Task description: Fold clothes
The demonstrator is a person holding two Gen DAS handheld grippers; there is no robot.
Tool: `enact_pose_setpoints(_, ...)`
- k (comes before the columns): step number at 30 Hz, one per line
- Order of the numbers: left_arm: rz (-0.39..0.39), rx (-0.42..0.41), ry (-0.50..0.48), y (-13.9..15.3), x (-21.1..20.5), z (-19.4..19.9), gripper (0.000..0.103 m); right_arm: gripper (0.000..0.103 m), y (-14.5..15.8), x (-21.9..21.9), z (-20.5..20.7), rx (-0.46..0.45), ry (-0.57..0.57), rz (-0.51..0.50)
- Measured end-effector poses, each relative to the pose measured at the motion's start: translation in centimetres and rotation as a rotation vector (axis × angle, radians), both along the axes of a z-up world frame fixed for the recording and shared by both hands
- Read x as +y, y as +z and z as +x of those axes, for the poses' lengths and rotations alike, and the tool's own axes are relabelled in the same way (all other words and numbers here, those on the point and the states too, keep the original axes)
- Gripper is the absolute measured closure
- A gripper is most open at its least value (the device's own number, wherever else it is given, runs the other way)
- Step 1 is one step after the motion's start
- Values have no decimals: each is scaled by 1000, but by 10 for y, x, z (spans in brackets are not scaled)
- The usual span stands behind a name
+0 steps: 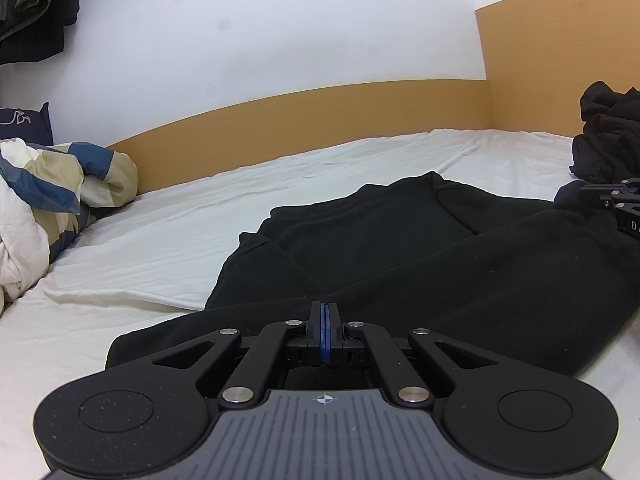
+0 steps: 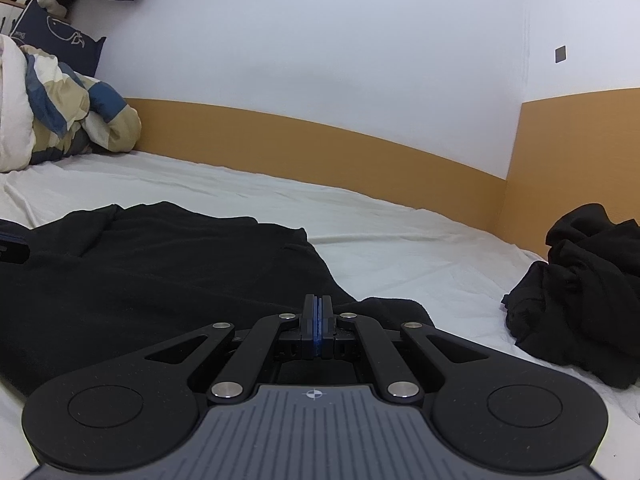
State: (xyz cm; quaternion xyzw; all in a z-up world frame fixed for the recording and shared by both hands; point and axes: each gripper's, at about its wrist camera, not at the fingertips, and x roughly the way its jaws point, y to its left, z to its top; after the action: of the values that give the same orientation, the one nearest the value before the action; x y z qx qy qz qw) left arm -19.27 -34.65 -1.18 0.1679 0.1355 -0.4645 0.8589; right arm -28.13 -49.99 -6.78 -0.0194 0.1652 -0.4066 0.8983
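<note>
- Left gripper (image 1: 325, 320): jaws pressed together, nothing seen between them, low over the black garment (image 1: 400, 248) spread on the bed (image 1: 160, 240).
- Right gripper (image 2: 317, 314): likewise pressed together, at the garment's edge.
- A wall plate (image 2: 561, 54) is shown only in the right view.

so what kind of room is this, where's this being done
Most likely a bedroom: the work is on a bed with a white sheet and a wooden surround, a bunched duvet and a navy pillow at one end. A black garment lies spread on the sheet.
</note>
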Motion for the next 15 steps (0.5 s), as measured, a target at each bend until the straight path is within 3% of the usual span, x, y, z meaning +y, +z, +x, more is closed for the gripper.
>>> enact_pose_setpoints(8, 5, 4, 3, 0, -1, 1, 103, 102, 0, -4, 0, 4, 19, 36)
enact_pose_setpoints(15, -13, 15, 2, 2, 1, 3, 99, 101, 1, 5, 3, 17, 42, -3)
